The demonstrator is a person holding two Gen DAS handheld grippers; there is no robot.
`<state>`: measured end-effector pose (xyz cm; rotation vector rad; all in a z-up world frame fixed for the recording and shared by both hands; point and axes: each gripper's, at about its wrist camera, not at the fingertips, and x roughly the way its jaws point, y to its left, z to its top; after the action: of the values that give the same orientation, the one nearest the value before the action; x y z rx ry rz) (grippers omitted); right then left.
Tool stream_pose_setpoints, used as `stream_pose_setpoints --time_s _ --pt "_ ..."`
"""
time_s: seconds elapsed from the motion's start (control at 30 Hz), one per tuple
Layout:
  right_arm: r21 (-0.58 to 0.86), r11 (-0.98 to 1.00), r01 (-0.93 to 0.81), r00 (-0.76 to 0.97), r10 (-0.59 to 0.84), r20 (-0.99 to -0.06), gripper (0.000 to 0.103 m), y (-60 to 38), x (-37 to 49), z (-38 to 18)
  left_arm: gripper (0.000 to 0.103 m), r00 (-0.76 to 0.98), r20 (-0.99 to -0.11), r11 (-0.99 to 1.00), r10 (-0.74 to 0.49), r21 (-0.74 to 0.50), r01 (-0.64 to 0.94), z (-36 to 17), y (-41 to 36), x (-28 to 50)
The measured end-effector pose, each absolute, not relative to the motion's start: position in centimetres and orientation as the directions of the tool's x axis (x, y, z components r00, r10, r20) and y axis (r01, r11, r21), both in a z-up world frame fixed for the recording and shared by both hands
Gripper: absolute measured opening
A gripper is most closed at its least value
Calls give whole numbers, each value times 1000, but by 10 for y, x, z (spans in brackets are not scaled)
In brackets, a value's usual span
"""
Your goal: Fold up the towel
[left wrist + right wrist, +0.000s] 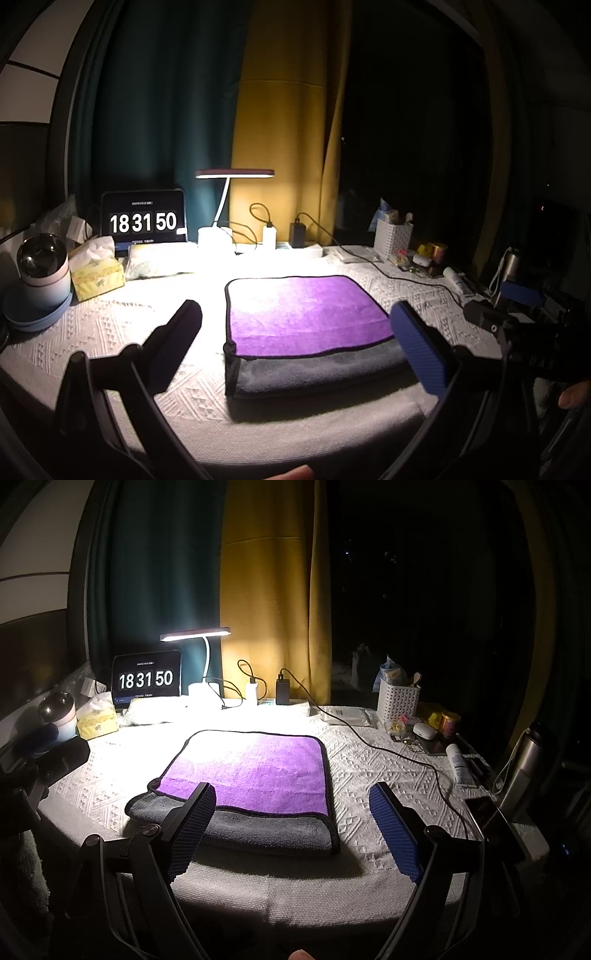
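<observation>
A towel [306, 314], purple on one face and grey on the other with black trim, lies folded on the white textured tablecloth [122, 325]. Its purple layer covers most of it and a grey strip shows along the near edge. My left gripper [295, 314] is open and empty, held above the towel's near edge. My right gripper [293, 797] is open and empty, above the towel's [255, 768] near right part. The right gripper's body [517, 317] shows at the right of the left wrist view, and the left gripper's body [44, 760] shows at the left of the right wrist view.
At the back stand a lit desk lamp [199, 635], a clock screen [147, 679], a tissue box [98, 273], chargers with cables [282, 692] and a white basket [398, 701]. A round speaker [44, 269] stands left; a metal bottle [528, 764], a phone [487, 812] and small items lie right.
</observation>
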<state>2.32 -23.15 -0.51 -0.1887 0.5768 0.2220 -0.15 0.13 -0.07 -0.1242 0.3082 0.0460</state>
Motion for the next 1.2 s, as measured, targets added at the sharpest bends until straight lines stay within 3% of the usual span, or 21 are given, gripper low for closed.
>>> stream_pose_setpoints --time_s 1.2 --pt "-110 959 -260 813 156 -561 87 -229 23 -7 103 948 -319 990 10 -128 -53 -2 5 -1"
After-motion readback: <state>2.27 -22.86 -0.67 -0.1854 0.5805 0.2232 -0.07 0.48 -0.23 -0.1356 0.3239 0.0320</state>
